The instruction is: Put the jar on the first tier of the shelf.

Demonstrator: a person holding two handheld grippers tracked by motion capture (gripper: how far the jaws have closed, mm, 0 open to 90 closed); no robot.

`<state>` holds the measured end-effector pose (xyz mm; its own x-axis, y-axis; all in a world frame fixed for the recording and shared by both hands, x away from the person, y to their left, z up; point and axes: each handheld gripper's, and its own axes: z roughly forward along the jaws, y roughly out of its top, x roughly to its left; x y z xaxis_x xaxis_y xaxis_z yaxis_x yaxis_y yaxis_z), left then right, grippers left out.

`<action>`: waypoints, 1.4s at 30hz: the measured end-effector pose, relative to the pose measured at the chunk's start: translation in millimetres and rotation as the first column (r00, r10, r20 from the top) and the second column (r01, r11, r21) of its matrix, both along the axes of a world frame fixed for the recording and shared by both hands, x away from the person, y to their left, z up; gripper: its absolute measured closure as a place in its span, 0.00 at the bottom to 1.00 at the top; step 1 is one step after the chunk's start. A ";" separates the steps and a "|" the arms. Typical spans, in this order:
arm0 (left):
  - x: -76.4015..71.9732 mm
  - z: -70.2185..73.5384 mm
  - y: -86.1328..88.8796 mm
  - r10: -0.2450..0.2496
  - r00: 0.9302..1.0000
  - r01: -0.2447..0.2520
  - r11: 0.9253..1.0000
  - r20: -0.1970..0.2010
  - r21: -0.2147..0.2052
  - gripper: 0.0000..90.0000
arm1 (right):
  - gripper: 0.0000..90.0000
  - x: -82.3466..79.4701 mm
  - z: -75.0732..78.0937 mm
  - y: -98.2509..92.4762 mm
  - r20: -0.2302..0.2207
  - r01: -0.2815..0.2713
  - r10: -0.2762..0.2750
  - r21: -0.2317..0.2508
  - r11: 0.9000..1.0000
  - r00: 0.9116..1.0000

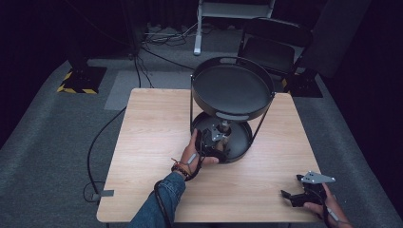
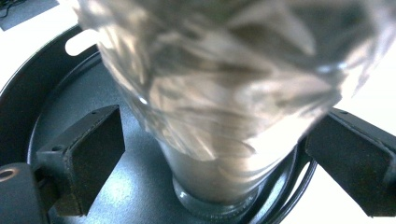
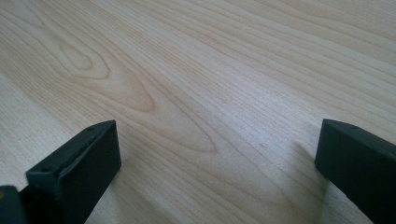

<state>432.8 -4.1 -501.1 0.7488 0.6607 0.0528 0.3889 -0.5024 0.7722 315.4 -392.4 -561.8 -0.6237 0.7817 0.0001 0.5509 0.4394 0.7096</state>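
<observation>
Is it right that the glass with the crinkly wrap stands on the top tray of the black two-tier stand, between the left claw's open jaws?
Not quite. The glass stands on the stand's lower tray, not the top tray, as the high view shows. It does sit between the left claw's open jaws.

Between the black jaws, a clear glass (image 2: 219, 116) is glinting silver-grey over the dark grey tray (image 2: 60, 84). Ahead of the other jaws, the pale wood-grain table (image 3: 201, 79) is showing swirls.

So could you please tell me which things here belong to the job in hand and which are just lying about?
In the job:
- clear glass
- black two-tier tray
- left gripper, jaws open

Lying about:
- right gripper
- table
- chair
</observation>
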 end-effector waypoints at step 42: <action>-49.1 20.6 35.0 -0.070 0.995 0.054 0.977 0.076 0.205 0.04 | 0.00 -0.6 0.0 0.1 0.000 0.005 -0.005 0.000 1.000 1.000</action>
<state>383.7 30.9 -480.5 0.7754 0.5824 0.2440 0.2913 -0.6727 0.6801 314.8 -392.3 -561.7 -0.6194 0.7851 0.0004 0.5535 0.4363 0.7094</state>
